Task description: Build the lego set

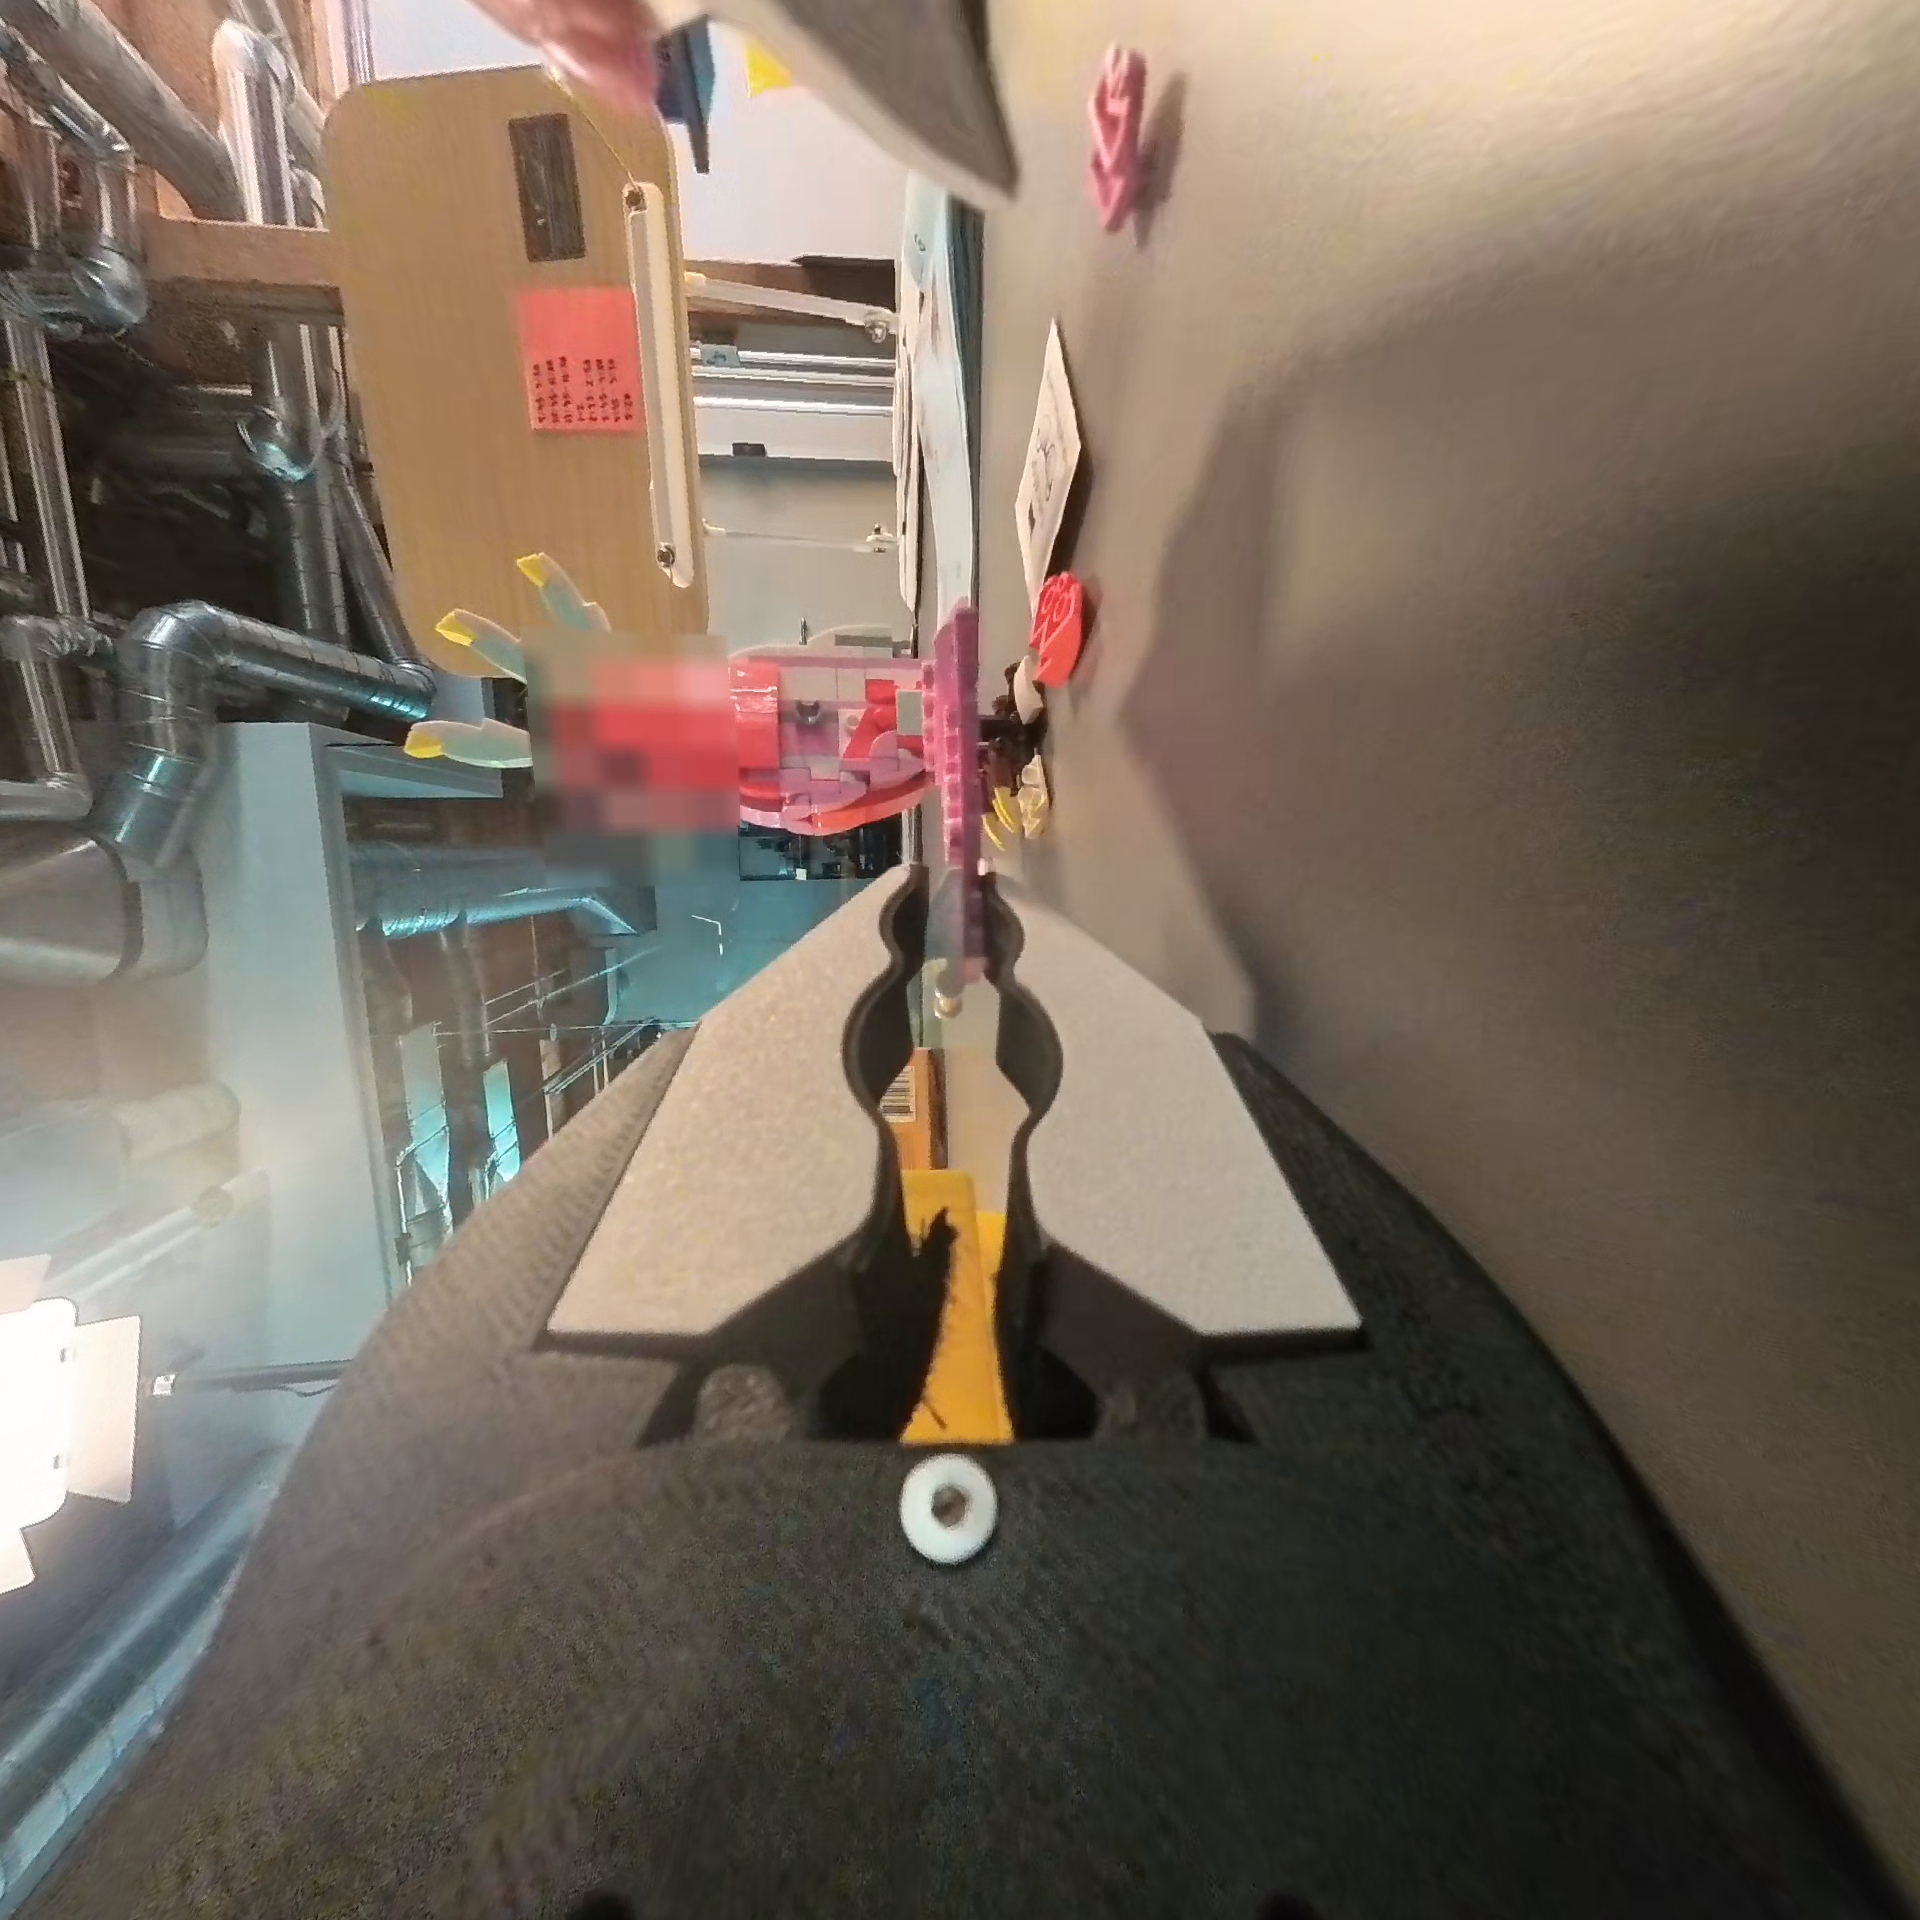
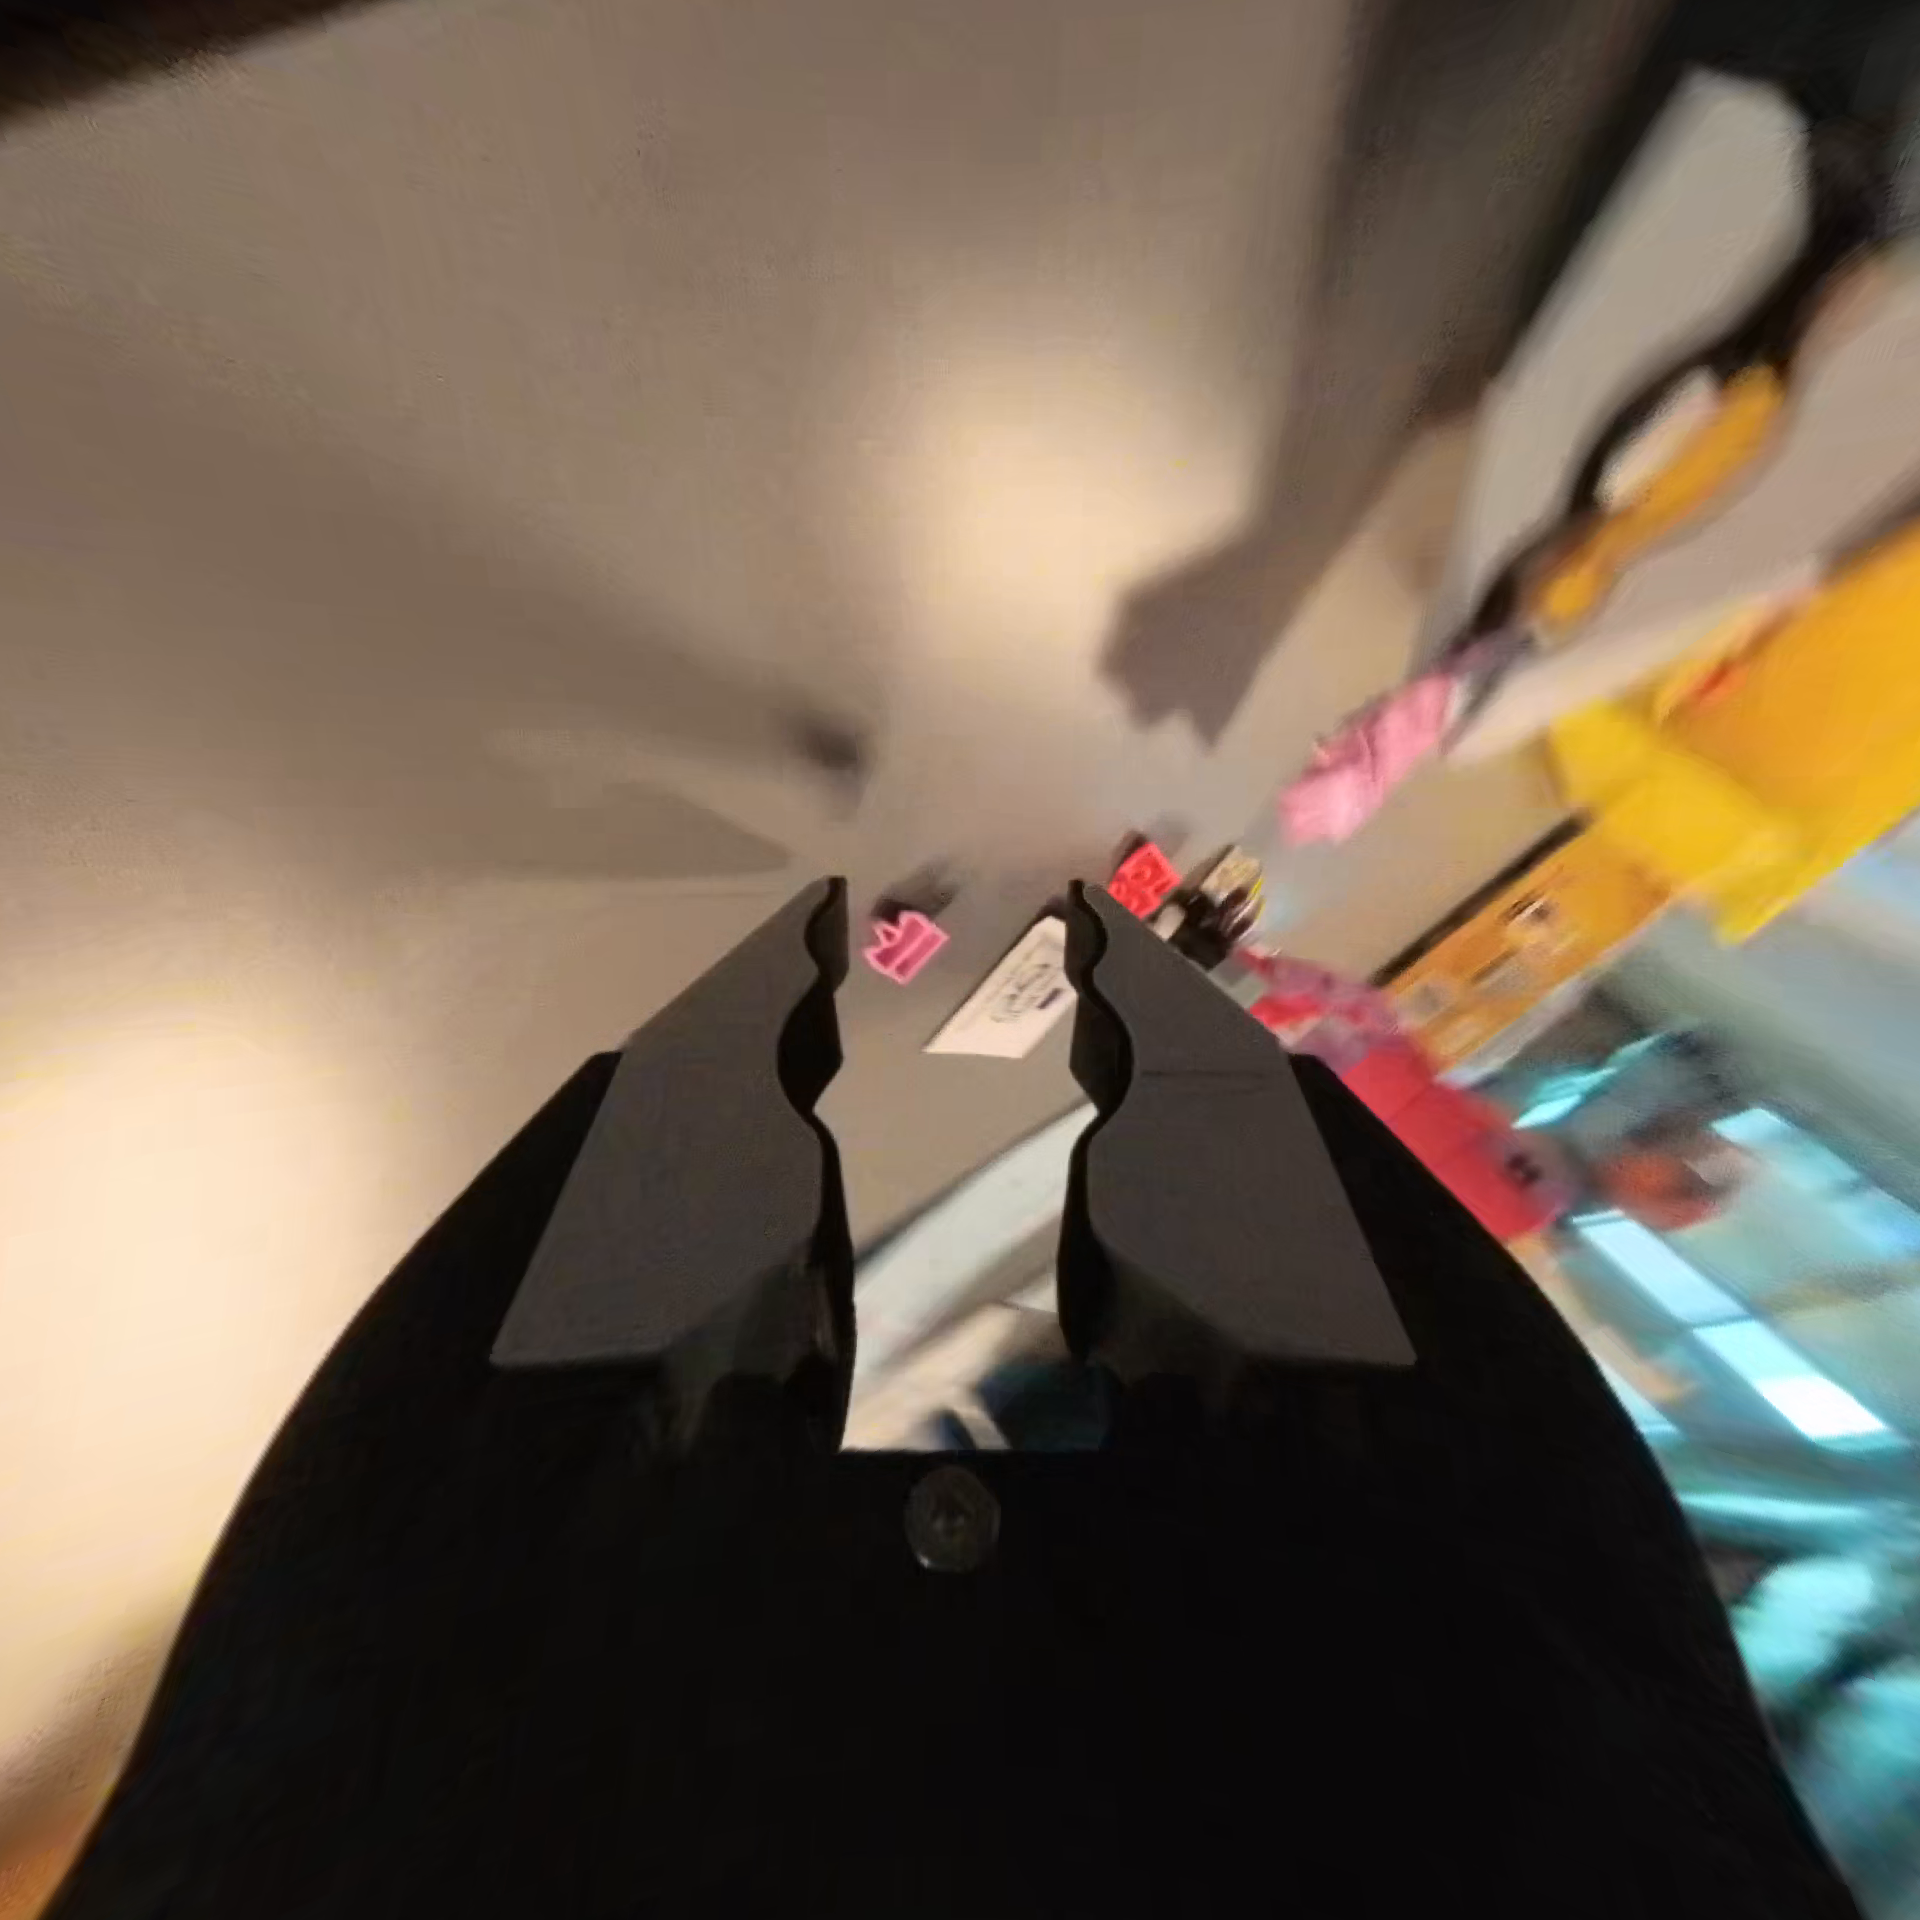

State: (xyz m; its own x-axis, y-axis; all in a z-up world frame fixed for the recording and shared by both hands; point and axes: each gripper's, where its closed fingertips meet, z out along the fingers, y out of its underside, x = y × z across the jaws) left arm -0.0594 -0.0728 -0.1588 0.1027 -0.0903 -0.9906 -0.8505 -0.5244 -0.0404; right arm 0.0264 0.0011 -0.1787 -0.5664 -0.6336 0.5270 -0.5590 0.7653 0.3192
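A brick model gripped at left, free jaws at right.
The purple plate [image 1: 961, 894] of the pink brick model [image 1: 821, 748] is clamped by the left gripper [image 1: 956, 914]; the right gripper [image 2: 956, 904] is held spread and bare above the grey table [image 2: 520, 520], near a pink piece [image 2: 906, 943] and white card [image 2: 1003, 1003].

Purple plate [image 1: 961, 790], pink-and-red brick model [image 1: 821, 748], red flower piece [image 1: 1065, 629], grey worktop [image 1: 1507, 727] are noted

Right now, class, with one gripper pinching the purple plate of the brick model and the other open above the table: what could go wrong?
1. The left gripper pinches only the purple plate's edge; the brick model could tilt or slip.
2. The dark bits under the plate might drop off.
3. The right gripper view is blurred; it could knock the pink piece.
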